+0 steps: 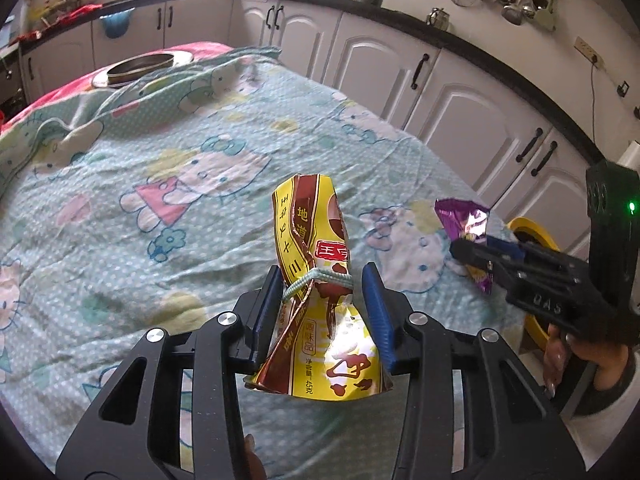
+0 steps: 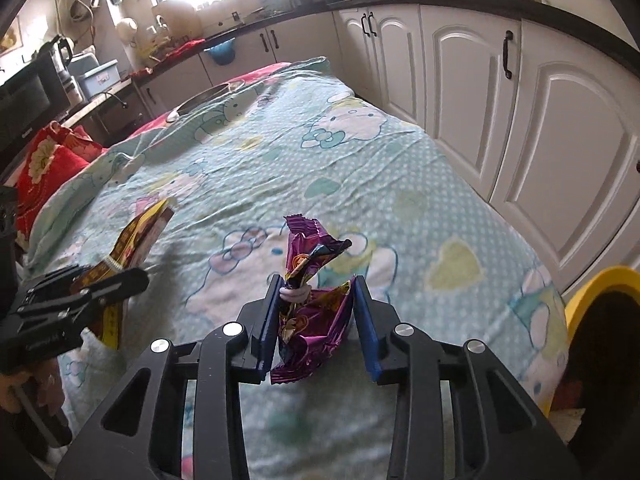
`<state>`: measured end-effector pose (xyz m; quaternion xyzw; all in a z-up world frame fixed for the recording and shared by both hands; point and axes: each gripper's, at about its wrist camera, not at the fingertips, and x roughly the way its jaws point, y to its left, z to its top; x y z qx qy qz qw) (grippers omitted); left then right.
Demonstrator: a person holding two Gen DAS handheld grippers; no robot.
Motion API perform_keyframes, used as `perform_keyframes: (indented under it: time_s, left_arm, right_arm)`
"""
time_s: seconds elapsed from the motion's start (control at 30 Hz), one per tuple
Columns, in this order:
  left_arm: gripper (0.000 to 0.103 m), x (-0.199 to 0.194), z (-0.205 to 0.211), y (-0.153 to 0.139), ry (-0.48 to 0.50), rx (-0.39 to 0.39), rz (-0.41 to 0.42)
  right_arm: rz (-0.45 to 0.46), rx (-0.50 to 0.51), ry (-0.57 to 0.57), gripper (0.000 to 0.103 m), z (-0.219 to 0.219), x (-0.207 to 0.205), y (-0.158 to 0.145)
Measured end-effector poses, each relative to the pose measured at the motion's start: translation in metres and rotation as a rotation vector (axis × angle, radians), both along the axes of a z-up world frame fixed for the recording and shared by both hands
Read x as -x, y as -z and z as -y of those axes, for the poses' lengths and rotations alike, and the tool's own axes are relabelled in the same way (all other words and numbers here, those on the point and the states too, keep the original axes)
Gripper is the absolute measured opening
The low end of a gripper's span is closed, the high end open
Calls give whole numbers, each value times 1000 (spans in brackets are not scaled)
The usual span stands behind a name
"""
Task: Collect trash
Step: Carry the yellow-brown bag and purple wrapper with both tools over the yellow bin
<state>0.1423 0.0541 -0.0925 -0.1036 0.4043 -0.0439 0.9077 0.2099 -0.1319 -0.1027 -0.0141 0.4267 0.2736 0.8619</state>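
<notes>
Altogether two wrappers show: the left gripper (image 1: 322, 300) grasps one yellow wrapper (image 1: 316, 280), the right gripper (image 2: 314, 316) clasps one purple wrapper (image 2: 312, 308). One yellow bin (image 2: 592, 292) sits right of the right gripper.

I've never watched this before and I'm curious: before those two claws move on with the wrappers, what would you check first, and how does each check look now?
1. Left gripper holds yellow wrapper: ok.
2. Right gripper holds purple wrapper: ok.
3. Both wrappers lifted off the bedsheet: cannot tell.
4. Yellow bin within view beside the right gripper: ok.
5. Bin has room inside: cannot tell.
</notes>
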Motion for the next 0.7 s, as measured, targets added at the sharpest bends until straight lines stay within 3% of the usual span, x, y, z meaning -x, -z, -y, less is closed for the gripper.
perform_keyframes:
  time_s: [0.7]
  left_arm:
    - [34,4,81,-44,156,-27,112]
  right_arm:
    - [99,-44,104,33,92,53,-50]
